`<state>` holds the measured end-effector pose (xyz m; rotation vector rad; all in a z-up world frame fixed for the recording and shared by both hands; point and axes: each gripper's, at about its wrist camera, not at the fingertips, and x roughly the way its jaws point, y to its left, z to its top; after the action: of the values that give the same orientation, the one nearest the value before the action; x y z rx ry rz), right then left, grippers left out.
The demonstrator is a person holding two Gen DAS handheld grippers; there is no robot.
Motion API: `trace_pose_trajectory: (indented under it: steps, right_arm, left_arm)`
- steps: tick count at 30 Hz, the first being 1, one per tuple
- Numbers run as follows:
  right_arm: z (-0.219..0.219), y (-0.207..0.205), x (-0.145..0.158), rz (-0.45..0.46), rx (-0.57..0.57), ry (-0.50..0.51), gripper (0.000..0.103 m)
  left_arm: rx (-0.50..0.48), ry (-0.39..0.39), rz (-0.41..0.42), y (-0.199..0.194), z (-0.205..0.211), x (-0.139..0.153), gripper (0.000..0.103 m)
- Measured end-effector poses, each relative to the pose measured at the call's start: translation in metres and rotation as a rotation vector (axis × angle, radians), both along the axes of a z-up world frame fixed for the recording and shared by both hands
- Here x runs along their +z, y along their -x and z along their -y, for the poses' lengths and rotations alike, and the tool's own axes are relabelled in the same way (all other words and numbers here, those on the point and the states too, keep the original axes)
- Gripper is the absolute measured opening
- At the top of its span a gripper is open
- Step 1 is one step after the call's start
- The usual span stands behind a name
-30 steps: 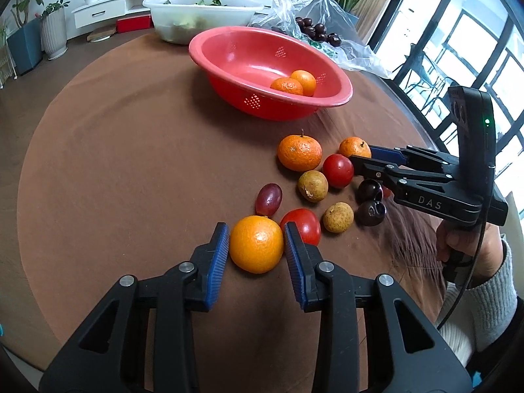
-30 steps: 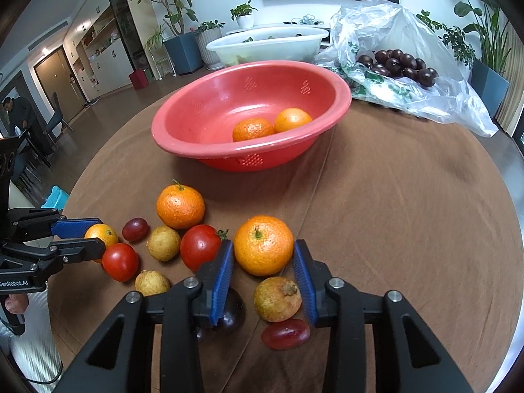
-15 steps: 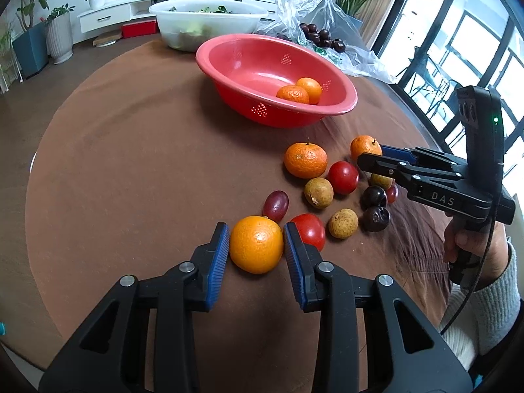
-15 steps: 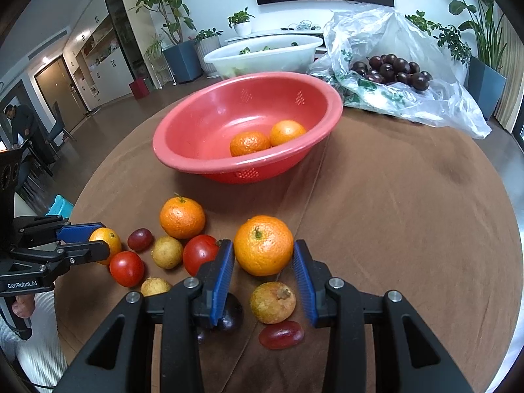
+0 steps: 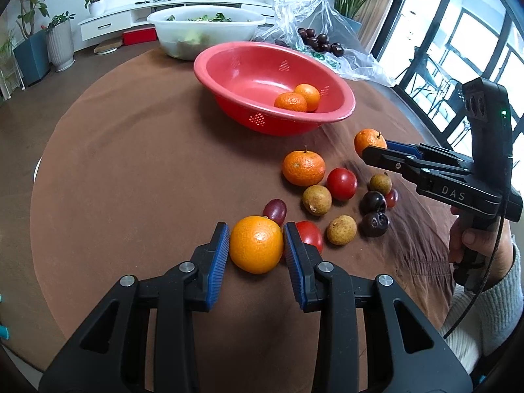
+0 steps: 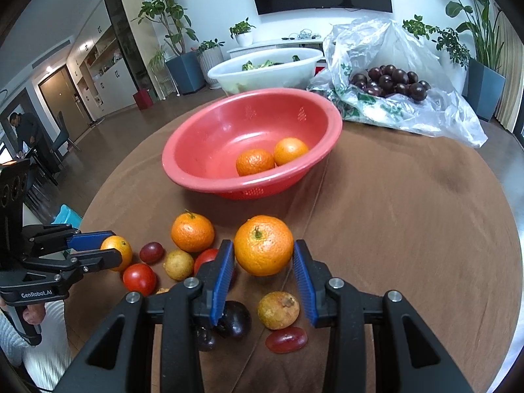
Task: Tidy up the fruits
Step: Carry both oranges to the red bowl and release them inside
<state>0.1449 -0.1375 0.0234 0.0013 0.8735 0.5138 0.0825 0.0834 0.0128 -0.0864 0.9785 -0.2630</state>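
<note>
My left gripper is shut on a smooth orange just above the brown tablecloth. My right gripper is shut on another orange; in the left wrist view it comes in from the right, held by a hand. The red bowl stands beyond both and holds two tangerines. Loose fruit lies between the grippers: a tangerine, tomatoes, longans, dark passion fruits and a red grape.
A white basin of greens and a clear plastic bag of dark fruit sit at the table's far side behind the bowl. The round table's edge curves close on the left. A person stands far off in the room.
Both grippers keep their oranges and stay about where they were. The bowl and the loose fruit sit a little lower in both views.
</note>
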Motion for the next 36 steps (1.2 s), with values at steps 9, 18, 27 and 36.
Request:
trace_pose_trajectory:
  steps: [9,18,27,36]
  right_arm:
    - [0.001,0.004,0.014,0.042,0.000,-0.038,0.040]
    - [0.002,0.004,0.027,0.076,-0.004,-0.075,0.040]
    - [-0.002,0.001,0.036,0.101,0.006,-0.090,0.040]
    - [-0.010,-0.007,0.048,0.138,0.021,-0.099,0.040]
  left_arm:
    - [-0.003,-0.006,0.030,-0.006,0.004,0.011,0.032]
    - [-0.023,-0.028,0.079,-0.010,0.014,0.024,0.032]
    - [-0.036,-0.038,0.113,-0.027,0.022,0.037,0.032]
    - [-0.034,-0.068,0.146,-0.049,0.026,0.053,0.032]
